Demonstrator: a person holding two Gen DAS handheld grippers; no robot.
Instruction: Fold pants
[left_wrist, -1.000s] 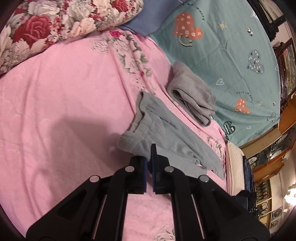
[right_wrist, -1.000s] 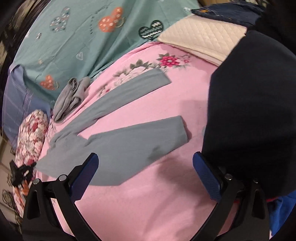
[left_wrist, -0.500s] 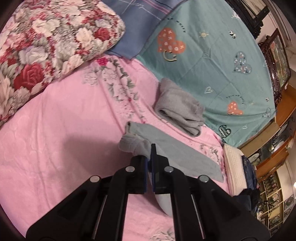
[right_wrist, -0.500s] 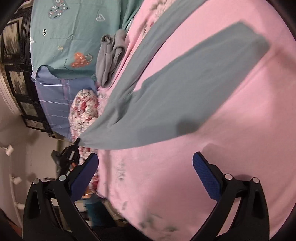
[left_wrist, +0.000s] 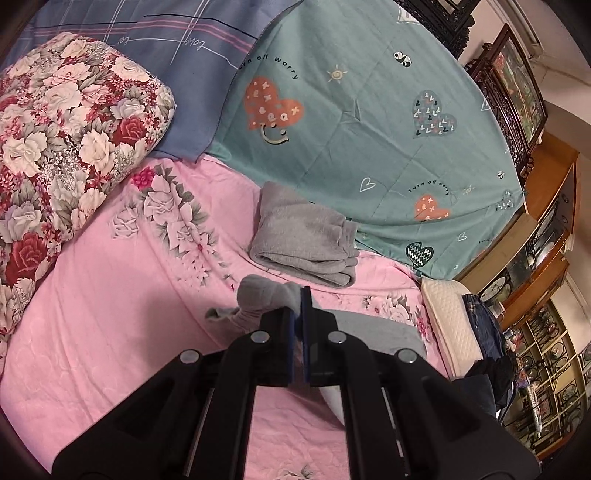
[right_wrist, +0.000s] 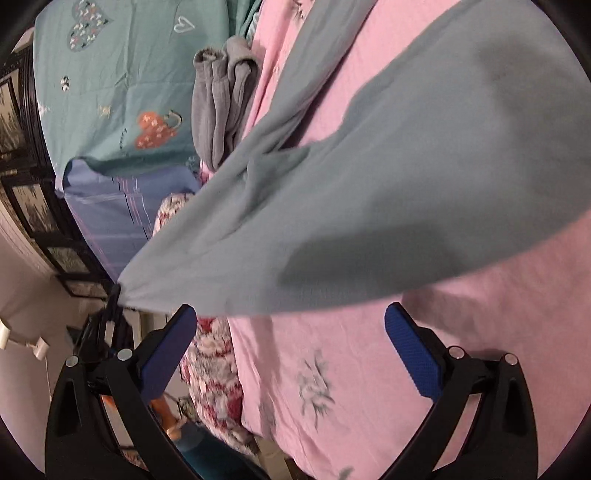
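Left wrist view: left gripper (left_wrist: 298, 314) clamped on grey pants (left_wrist: 264, 299) lifted over pink bedsheet (left_wrist: 110, 295); teal cover (left_wrist: 369, 129) reads "Turn off worry". Right gripper (right_wrist: 288, 343) gapes beneath them

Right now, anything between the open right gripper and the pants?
Nothing visible. The right gripper is open just short of the lifted edge of the grey-green pants, over bare pink sheet. The left gripper already pinches the waistband; the folded grey pants lie beyond.
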